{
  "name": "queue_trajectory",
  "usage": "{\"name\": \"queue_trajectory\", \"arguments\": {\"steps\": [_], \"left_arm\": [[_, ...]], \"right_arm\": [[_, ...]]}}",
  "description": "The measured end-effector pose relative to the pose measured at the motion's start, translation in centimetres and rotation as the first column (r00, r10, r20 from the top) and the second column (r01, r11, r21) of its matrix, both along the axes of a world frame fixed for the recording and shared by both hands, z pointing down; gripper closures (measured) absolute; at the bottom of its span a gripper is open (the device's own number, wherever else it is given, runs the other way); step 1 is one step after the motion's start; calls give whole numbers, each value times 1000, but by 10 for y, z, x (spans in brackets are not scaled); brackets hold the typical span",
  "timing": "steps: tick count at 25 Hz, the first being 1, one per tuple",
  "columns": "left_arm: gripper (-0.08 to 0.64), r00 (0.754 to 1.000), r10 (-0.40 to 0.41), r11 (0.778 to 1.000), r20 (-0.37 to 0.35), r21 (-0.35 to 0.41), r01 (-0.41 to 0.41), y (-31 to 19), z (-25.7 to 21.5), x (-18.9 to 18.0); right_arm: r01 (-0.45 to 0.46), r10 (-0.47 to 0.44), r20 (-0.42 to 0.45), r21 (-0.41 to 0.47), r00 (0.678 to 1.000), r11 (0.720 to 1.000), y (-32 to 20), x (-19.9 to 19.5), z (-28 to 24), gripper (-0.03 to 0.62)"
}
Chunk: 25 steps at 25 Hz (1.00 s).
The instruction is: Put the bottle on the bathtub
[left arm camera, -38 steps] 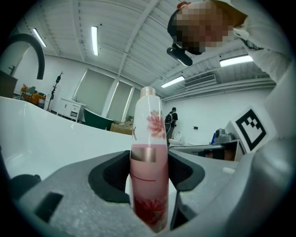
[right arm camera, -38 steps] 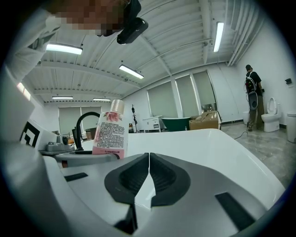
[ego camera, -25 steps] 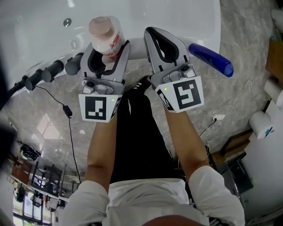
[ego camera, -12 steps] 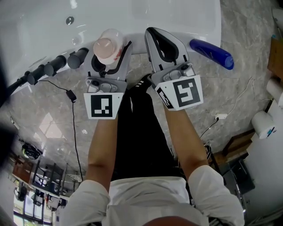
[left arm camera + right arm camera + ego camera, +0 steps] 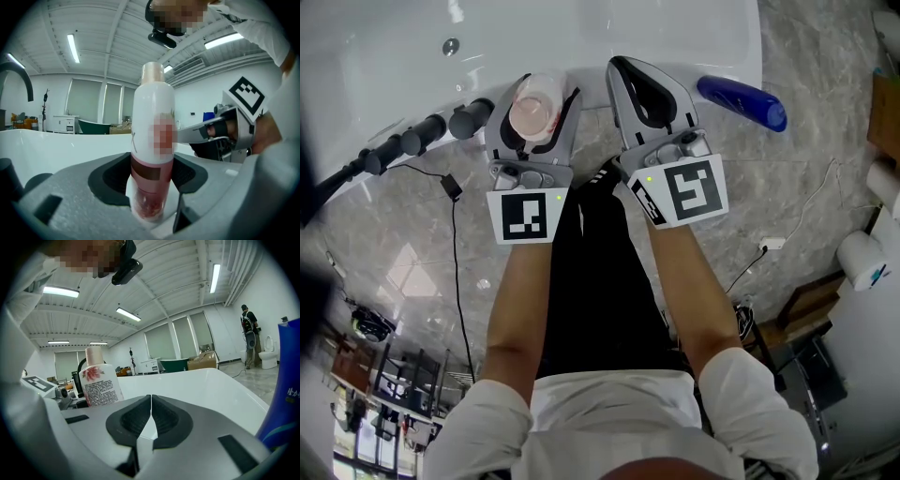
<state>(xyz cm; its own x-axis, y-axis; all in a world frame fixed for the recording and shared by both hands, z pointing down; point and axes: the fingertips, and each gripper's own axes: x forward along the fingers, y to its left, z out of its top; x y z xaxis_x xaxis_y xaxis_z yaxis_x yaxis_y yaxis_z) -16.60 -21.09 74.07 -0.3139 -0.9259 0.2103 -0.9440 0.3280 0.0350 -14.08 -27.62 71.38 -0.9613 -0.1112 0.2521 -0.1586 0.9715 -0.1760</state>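
Observation:
A white bottle [image 5: 534, 112] with a pink cap and a reddish base stands upright between the jaws of my left gripper [image 5: 534, 97], which is shut on it. It is held at the near rim of the white bathtub [image 5: 656, 28]. In the left gripper view the bottle [image 5: 152, 154] fills the middle, its base low between the jaws of the left gripper [image 5: 150, 185]. My right gripper [image 5: 634, 79] is shut and holds nothing, just to the right of the bottle over the same rim. The right gripper [image 5: 150, 416] view shows the bottle [image 5: 98, 383] at its left.
A blue bottle [image 5: 741, 101] lies on the tub rim to the right, close to the right gripper [image 5: 283, 390]. Black tap handles [image 5: 422, 136] stand on the rim at left. A cable [image 5: 455, 244] runs over the marble floor. A person [image 5: 248, 329] stands far off.
The left gripper has brought the bottle from a tilt to upright and a little toward me and to the right. The right gripper has stayed shut and hardly moved.

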Motion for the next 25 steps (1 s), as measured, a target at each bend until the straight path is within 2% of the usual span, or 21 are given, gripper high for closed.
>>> {"name": "queue_trajectory", "arguments": {"steps": [4, 11, 15, 19, 22, 25], "left_arm": [[310, 1000, 12, 1000, -13, 8, -12, 3, -2, 3], [302, 997, 55, 996, -55, -72, -59, 32, 6, 25], [326, 992, 94, 989, -79, -106, -102, 57, -9, 44], [407, 984, 143, 983, -103, -101, -153, 78, -46, 56], [447, 978, 181, 979, -101, -81, -189, 97, -95, 57], [500, 973, 219, 975, -65, -30, -222, 96, -152, 40]], "right_arm": [[-10, 10, -11, 3, 1000, 1000, 1, 3, -3, 577], [-21, 23, -60, 34, 998, 999, 0, 16, -15, 577], [-48, 52, -99, 43, 994, 998, 1, 36, -37, 577], [-20, 26, -118, 54, 993, 998, 15, 46, -72, 577], [27, -21, -119, 53, 993, 998, 40, 59, -116, 577], [68, -63, -92, 49, 994, 997, 53, 57, -165, 577]]}}
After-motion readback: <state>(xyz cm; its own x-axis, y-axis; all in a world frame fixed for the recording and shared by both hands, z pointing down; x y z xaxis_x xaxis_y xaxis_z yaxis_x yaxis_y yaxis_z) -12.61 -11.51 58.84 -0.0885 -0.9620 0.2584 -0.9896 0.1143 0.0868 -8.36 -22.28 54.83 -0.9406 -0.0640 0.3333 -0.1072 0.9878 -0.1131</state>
